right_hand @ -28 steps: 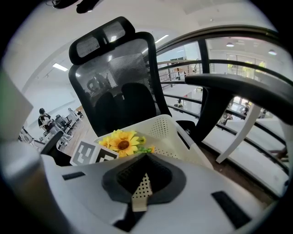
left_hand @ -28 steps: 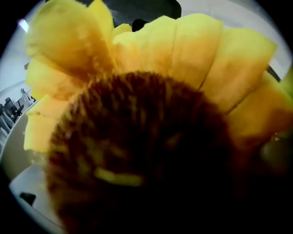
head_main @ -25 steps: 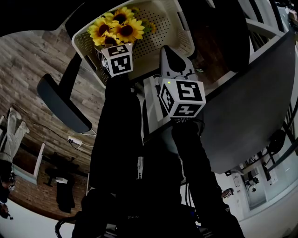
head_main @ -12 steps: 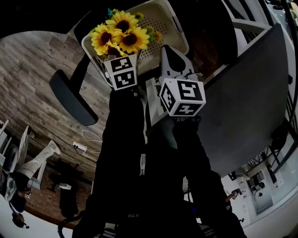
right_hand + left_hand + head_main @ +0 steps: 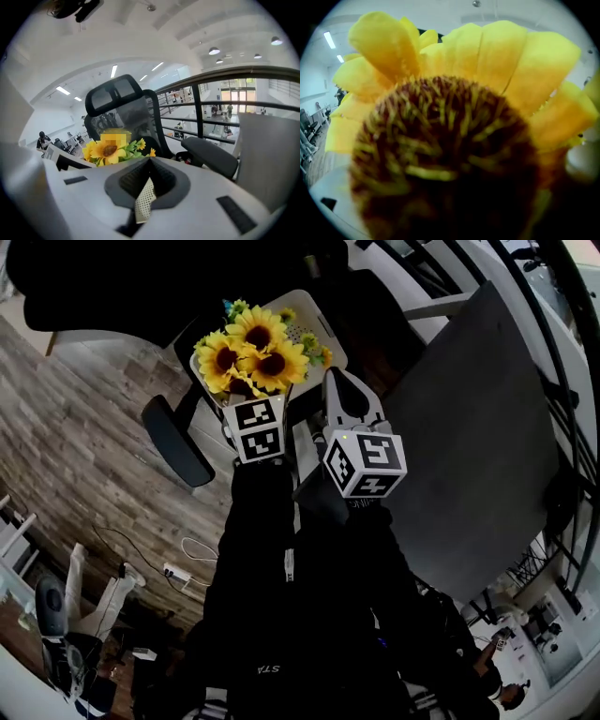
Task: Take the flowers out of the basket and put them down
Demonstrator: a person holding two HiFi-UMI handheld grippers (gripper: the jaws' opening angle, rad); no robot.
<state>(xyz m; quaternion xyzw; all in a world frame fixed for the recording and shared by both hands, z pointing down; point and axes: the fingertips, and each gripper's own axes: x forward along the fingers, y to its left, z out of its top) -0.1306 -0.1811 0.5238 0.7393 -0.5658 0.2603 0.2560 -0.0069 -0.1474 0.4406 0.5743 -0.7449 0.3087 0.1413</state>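
Note:
A bunch of yellow sunflowers (image 5: 251, 351) stands right over my left gripper (image 5: 247, 392), in front of the cream perforated basket (image 5: 314, 329). One bloom (image 5: 440, 154) fills the left gripper view and hides the jaws; the bunch rides along with that gripper. My right gripper (image 5: 342, 395) reaches to the basket's near side. Its jaws (image 5: 149, 180) are shut on a strip of the basket's perforated wall (image 5: 146, 197). The sunflowers (image 5: 108, 151) show to the left beyond them.
A black office chair with a headrest (image 5: 117, 96) and padded armrests (image 5: 176, 440) stands around the basket. A dark grey tabletop (image 5: 469, 427) lies to the right. Wood-look floor (image 5: 84, 456) and a power strip with cable (image 5: 173, 570) are at the left.
The sunflowers and my left gripper have come up towards the camera, away from the basket, which now looks smaller and farther. My right gripper has stayed on the basket.

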